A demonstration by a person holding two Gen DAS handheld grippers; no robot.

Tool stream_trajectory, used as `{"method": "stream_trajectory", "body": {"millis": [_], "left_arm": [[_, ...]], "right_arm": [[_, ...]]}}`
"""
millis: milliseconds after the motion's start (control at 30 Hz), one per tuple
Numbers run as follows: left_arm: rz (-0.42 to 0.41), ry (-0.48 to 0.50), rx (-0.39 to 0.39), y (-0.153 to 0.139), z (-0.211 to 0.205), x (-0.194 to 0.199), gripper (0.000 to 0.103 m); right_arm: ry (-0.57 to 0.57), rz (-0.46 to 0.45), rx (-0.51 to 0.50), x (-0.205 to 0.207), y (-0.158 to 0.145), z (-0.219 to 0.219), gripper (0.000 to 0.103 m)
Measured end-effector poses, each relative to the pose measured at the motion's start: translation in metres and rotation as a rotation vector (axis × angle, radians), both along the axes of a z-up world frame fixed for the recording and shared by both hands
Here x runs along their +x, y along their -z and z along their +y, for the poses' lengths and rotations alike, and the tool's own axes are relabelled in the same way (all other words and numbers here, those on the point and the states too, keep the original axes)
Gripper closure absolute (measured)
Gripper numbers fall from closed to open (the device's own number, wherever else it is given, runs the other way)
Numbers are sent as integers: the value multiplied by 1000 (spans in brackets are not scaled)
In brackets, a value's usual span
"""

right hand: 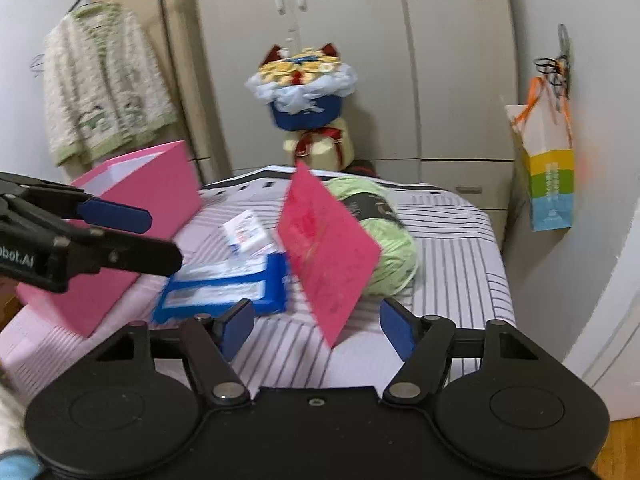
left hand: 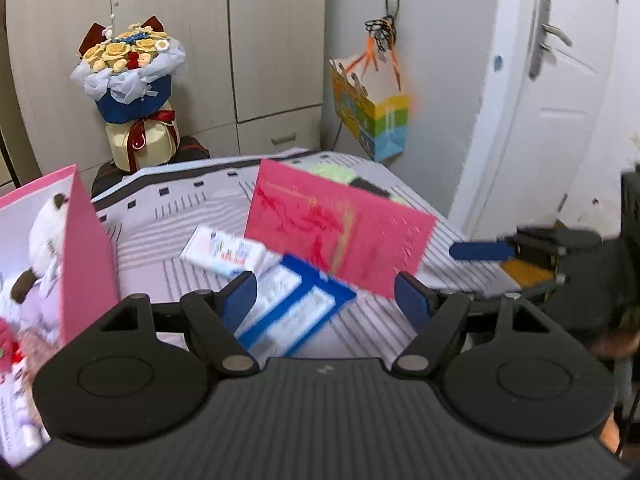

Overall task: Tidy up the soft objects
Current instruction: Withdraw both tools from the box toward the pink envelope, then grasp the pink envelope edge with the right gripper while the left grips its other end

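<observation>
Nearest, the left gripper and the right gripper both hover with fingers spread wide and nothing between them. Just beyond them, on the striped surface, lies a blue pack, blurred so its print cannot be read. Right of the blue pack stands a red card, tilted on edge. A white tissue pack lies just behind the blue pack, partly hidden by the red card in the left view. Left of the blue pack stands a pink box, cut off by the frame. A green yarn ball sits behind the card, half hidden. Farthest, a bouquet stands before the wardrobe.
</observation>
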State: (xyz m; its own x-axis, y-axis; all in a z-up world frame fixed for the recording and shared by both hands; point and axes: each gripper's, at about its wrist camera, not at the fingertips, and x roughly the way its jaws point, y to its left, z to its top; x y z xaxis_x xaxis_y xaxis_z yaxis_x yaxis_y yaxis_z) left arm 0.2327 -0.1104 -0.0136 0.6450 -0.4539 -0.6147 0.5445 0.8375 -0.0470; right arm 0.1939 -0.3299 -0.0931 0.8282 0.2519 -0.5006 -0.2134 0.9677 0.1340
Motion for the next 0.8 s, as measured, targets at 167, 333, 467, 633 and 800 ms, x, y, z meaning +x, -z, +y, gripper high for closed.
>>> {"method": "stream_trajectory", "body": {"millis": [167,333,467,633,800], "left_arm": [[9,-61,-74,9,-10,33,29],[-23,-187,-214,18,-7,70,29],[6,-231,-284,30,-4,92,29],[31,-196,-309,39,-2,97,29],[93,-140,-319,44,-10,101,27]], "right_arm": [[56,11,92,21,14,-6,39],[76,13,120,29,20,-7,72],[40,2,173,24,17,-13,95],[-31,19,188,5,6,-24,97],[-71,59,260,-5,7,-41,97]]}}
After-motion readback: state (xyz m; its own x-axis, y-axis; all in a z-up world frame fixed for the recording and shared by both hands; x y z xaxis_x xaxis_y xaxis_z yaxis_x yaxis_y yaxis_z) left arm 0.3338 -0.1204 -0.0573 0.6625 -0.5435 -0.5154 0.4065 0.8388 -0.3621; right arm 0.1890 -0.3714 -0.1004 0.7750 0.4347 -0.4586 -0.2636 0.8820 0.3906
